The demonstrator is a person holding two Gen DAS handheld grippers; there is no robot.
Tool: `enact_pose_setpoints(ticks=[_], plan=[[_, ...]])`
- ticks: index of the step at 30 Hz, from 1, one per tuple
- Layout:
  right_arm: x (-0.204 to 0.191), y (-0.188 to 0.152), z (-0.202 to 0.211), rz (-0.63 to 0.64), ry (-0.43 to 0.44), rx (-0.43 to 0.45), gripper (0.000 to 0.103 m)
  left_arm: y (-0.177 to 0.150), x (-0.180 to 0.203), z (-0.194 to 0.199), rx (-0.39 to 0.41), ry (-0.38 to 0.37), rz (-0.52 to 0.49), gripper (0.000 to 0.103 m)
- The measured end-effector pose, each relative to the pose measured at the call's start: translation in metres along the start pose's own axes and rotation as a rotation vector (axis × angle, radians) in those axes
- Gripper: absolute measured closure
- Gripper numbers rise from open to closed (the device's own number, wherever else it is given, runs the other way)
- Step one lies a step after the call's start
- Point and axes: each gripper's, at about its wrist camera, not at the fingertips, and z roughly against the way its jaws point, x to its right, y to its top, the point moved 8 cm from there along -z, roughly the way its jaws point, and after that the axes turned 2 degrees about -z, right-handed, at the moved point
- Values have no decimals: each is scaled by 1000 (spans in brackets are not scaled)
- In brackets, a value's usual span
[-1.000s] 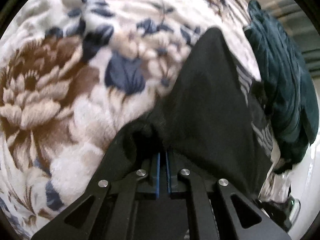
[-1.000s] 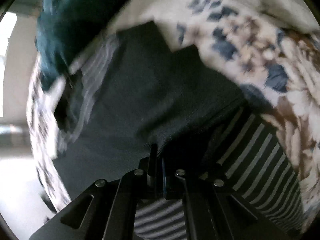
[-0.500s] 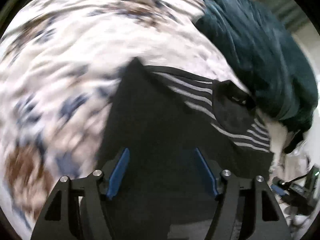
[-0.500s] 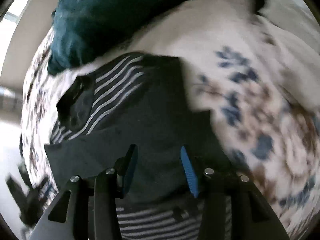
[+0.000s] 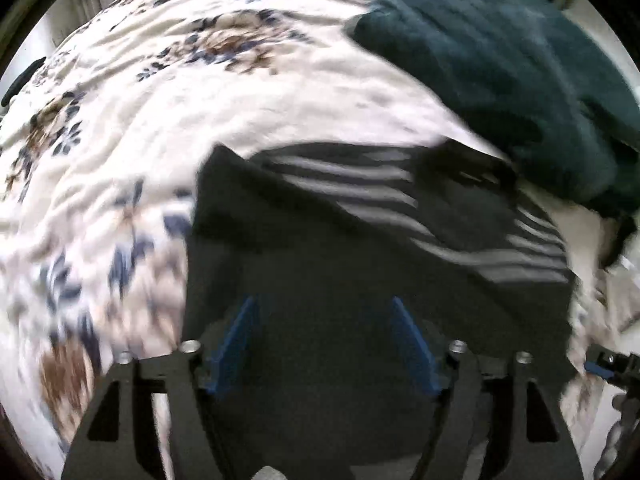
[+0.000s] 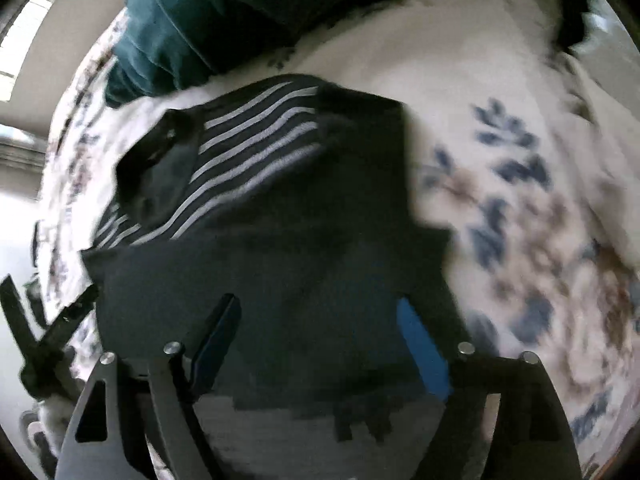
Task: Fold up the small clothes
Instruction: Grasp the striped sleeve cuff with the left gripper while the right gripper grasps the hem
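Both grippers are hanging over the dark shirt (image 5: 320, 280), pointing steeply down at it. The left gripper (image 5: 324, 320) is spreading its jaws, the blue pads (image 5: 236, 340) standing wide apart above the plain dark cloth, pressing on nothing. The right gripper (image 6: 316, 320) is doing the same over the same garment (image 6: 280, 272): its jaws are widening, and the cloth is lying loose below them, not pinched.

The shirt is lying on the flowered blanket (image 5: 140, 140), its plain dark half folded over toward the grippers. Just past that fold, the striped part (image 5: 360, 188) is showing, dark with pale bands, and the black collar (image 6: 156, 168) is sitting on the stripes. The picture is smearing here, so fine creases are not readable.

Beyond the shirt, touching its far edge in the left camera's view, a heap of dark teal cloth (image 5: 500, 80) is resting on the blanket. The blanket (image 6: 520, 180) is spreading away on the shirt's other side, cream with blue and brown flowers.
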Motion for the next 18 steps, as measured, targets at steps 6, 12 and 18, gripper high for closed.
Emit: enact_pose_setpoints(ticks=[6, 12, 18], plan=[[70, -57, 78, 5, 14, -18, 20, -117, 105, 54, -77, -76, -97, 12], [169, -91, 130, 46, 50, -107, 20, -249, 238, 59, -239, -142, -123, 11], [221, -74, 126, 121, 68, -148, 18, -346, 327, 10, -383, -113, -170, 11]])
